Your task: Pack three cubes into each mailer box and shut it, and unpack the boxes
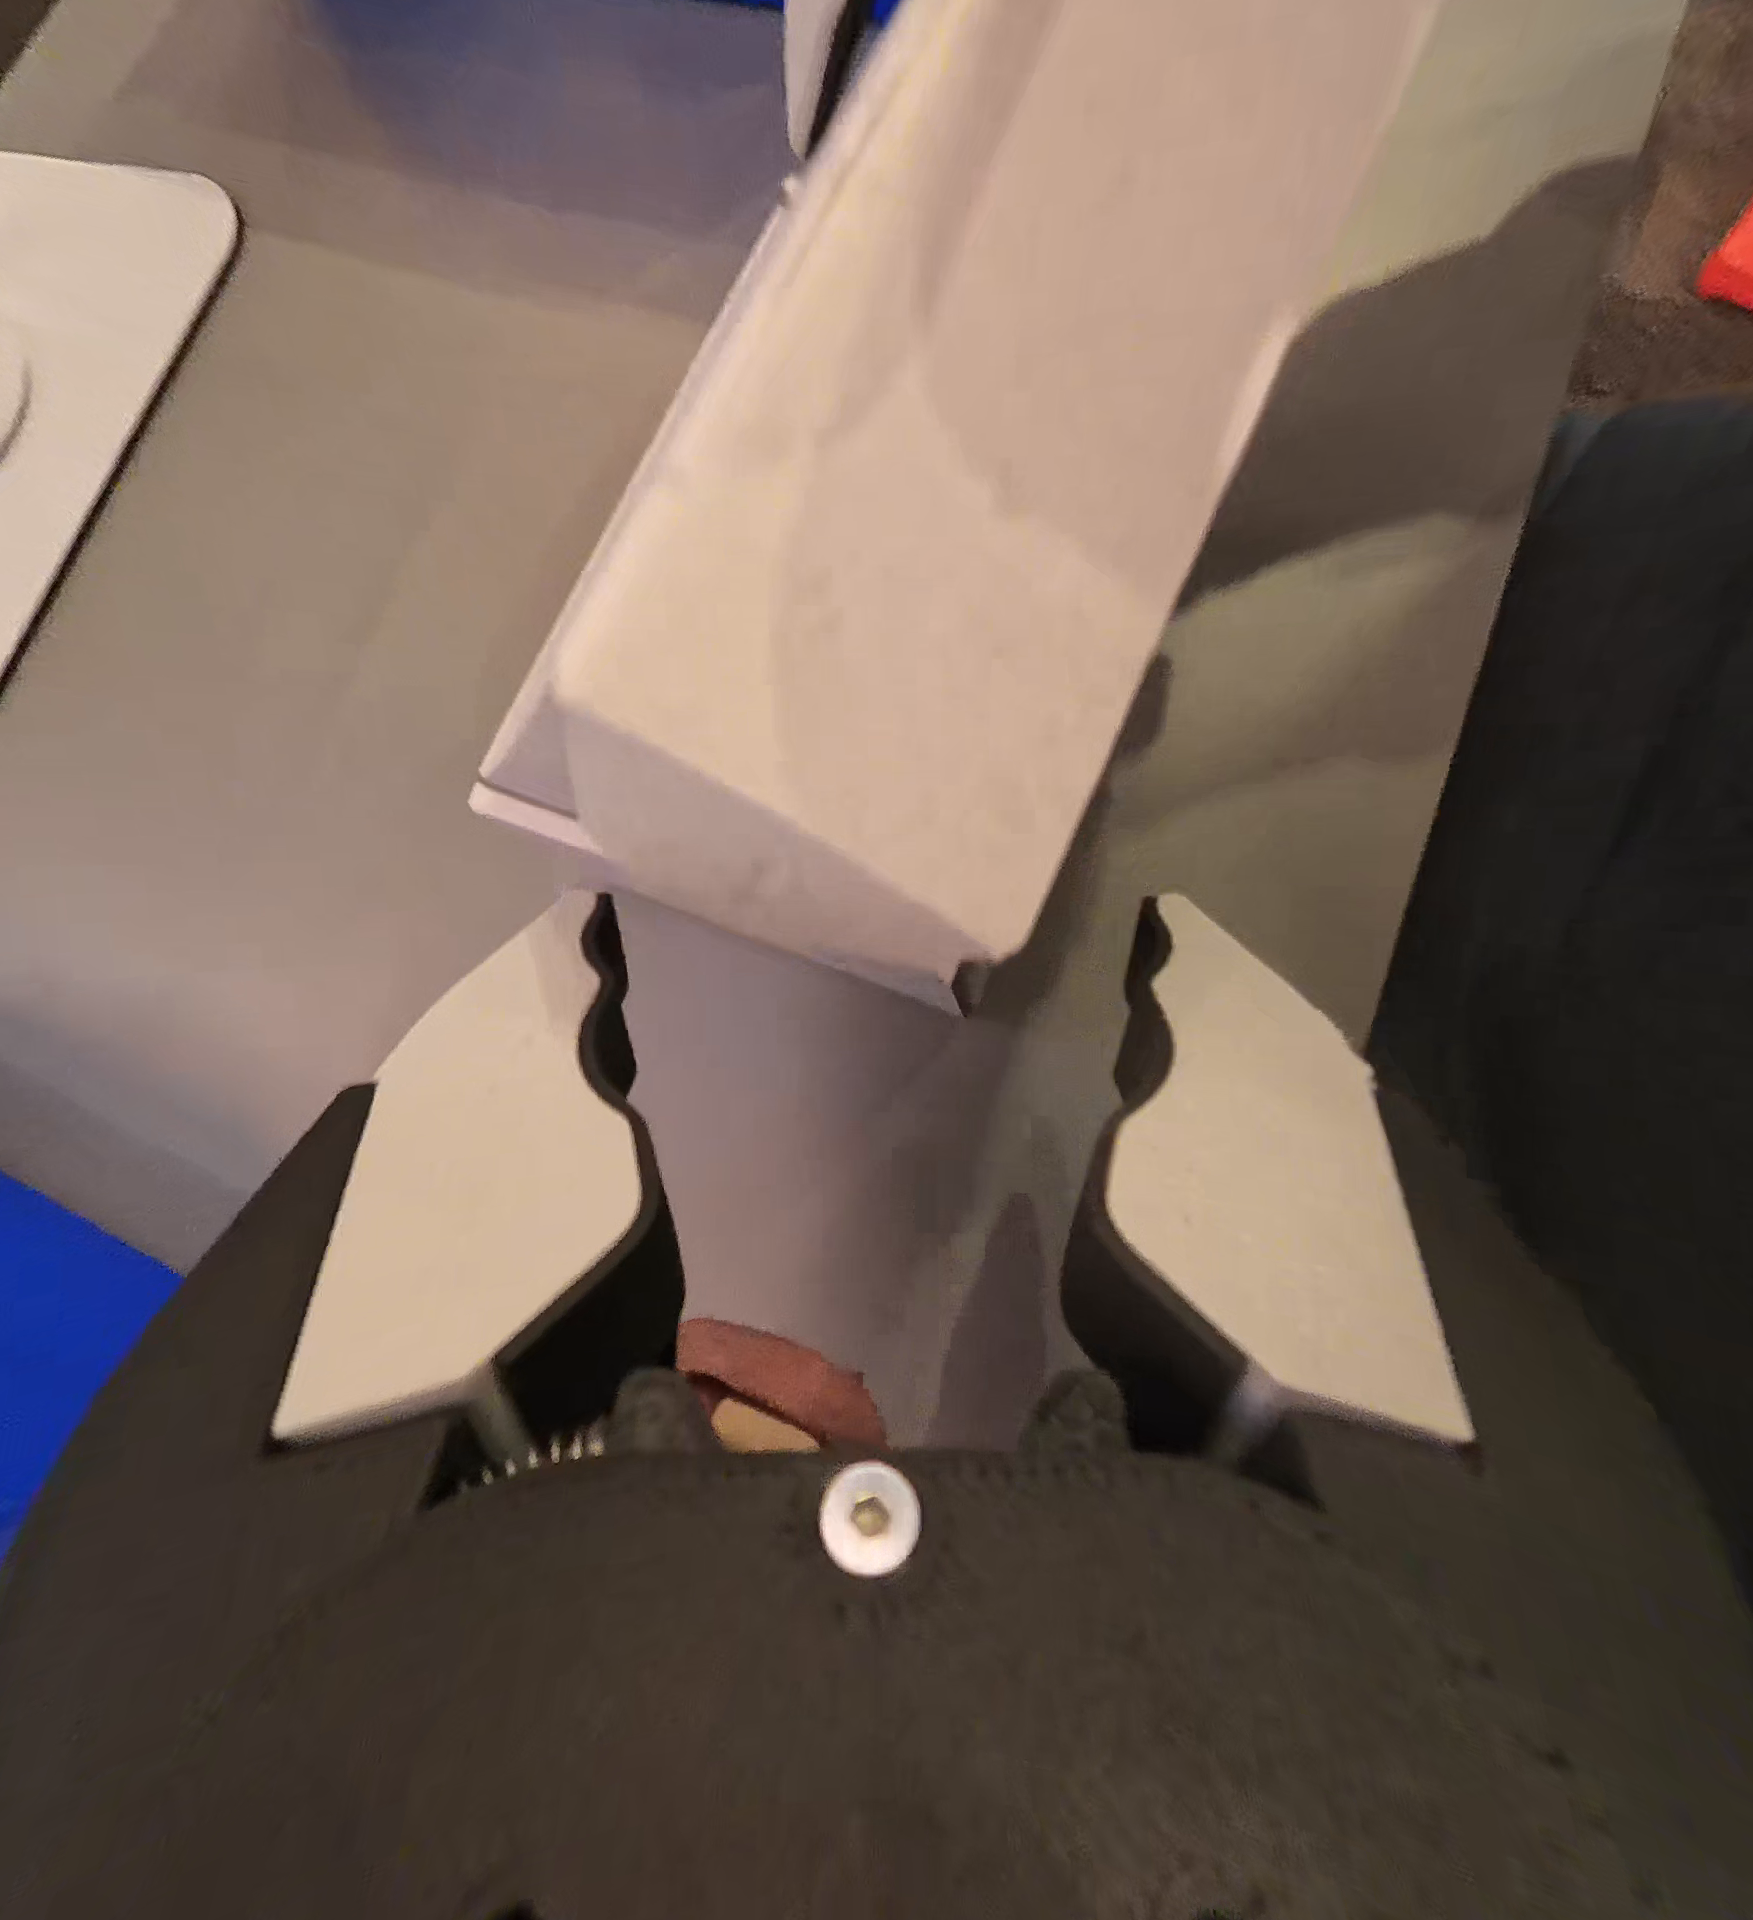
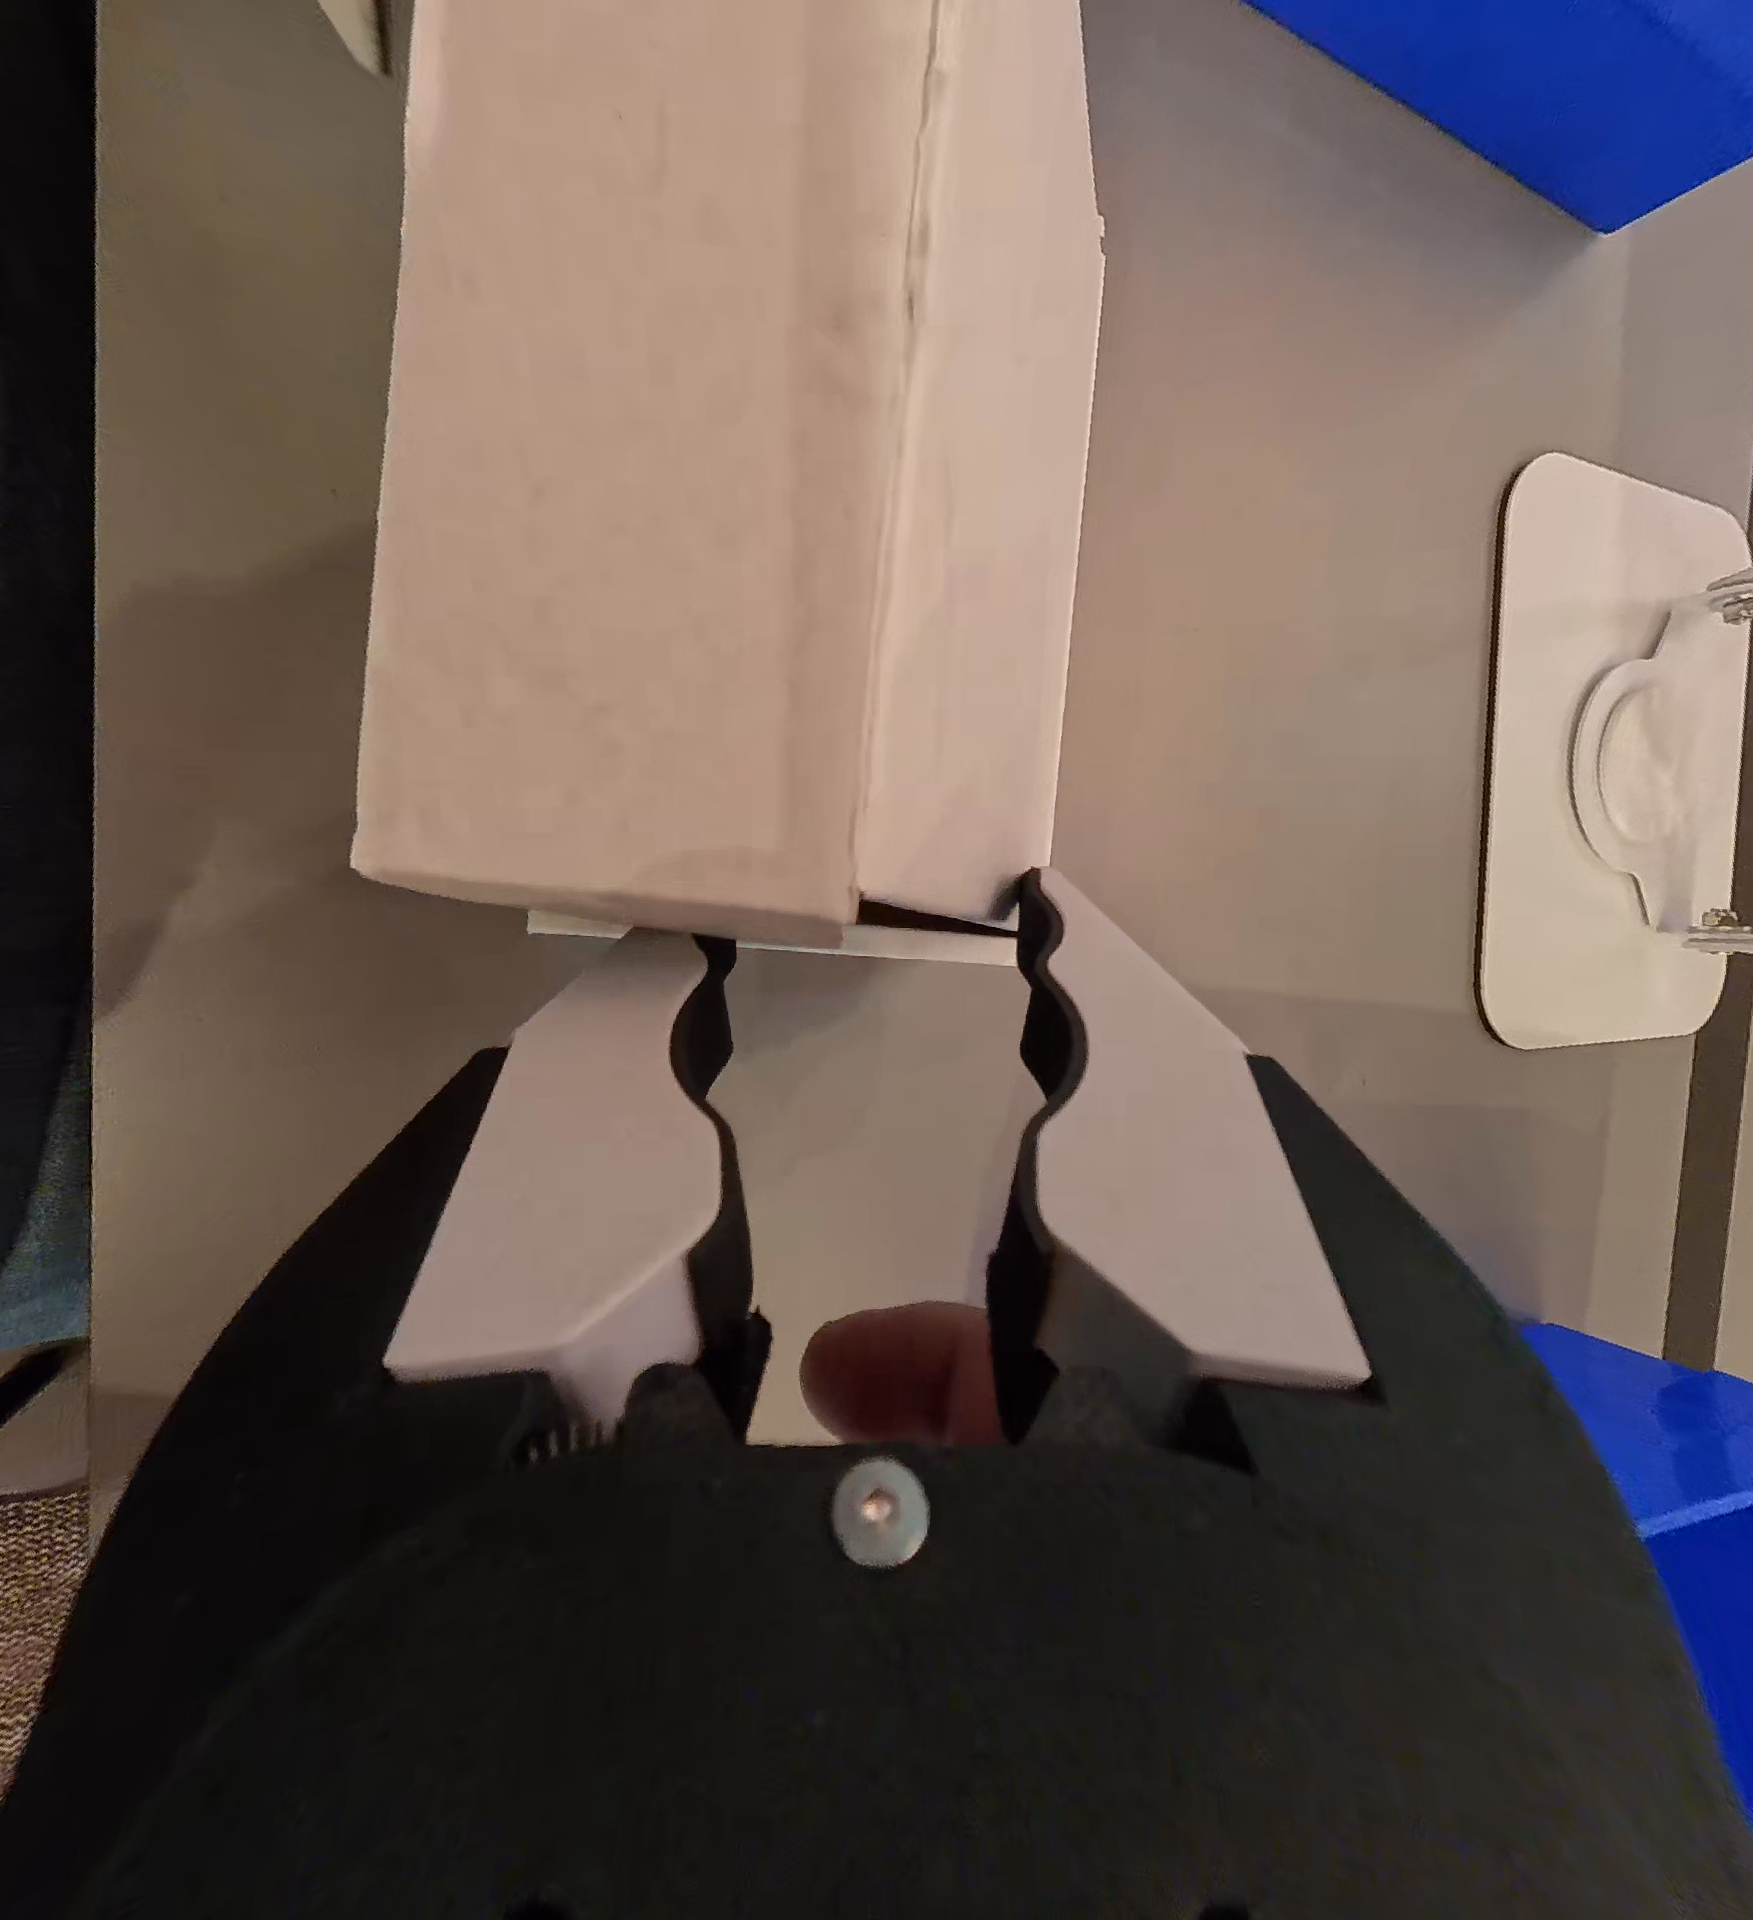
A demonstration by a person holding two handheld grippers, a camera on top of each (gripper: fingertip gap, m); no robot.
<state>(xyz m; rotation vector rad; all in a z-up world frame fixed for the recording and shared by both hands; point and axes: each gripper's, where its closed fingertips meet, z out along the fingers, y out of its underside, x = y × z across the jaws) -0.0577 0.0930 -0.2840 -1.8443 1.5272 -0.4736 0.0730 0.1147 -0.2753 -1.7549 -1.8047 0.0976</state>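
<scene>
— What's the state of the box from where you stand?

— The white mailer box [image 2: 716,468] lies on the grey table [image 2: 1267,520] with its lid down, so nothing inside it shows. At the near end a thin flap edge sticks out under the lid, and a dark slit gapes at the right corner.

— Any other containers?

— A blue bin [image 2: 1578,104] sits far right, another blue one [image 2: 1682,1558] close by the right tool. I can't see into either. There's also a white pad [image 2: 1610,748] with a clear fitting on it, off to the right.

— And the tongs?

— The right gripper [image 2: 872,914] is parted partway, holding nothing; its right tip touches the box's near right corner, the left tip sits just under the flap edge. The left gripper [image 1: 877,909] is spread wider and empty too, with the box's [image 1: 903,499] blurred corner lying just ahead between its tips. Whether it touches, I can't tell
</scene>
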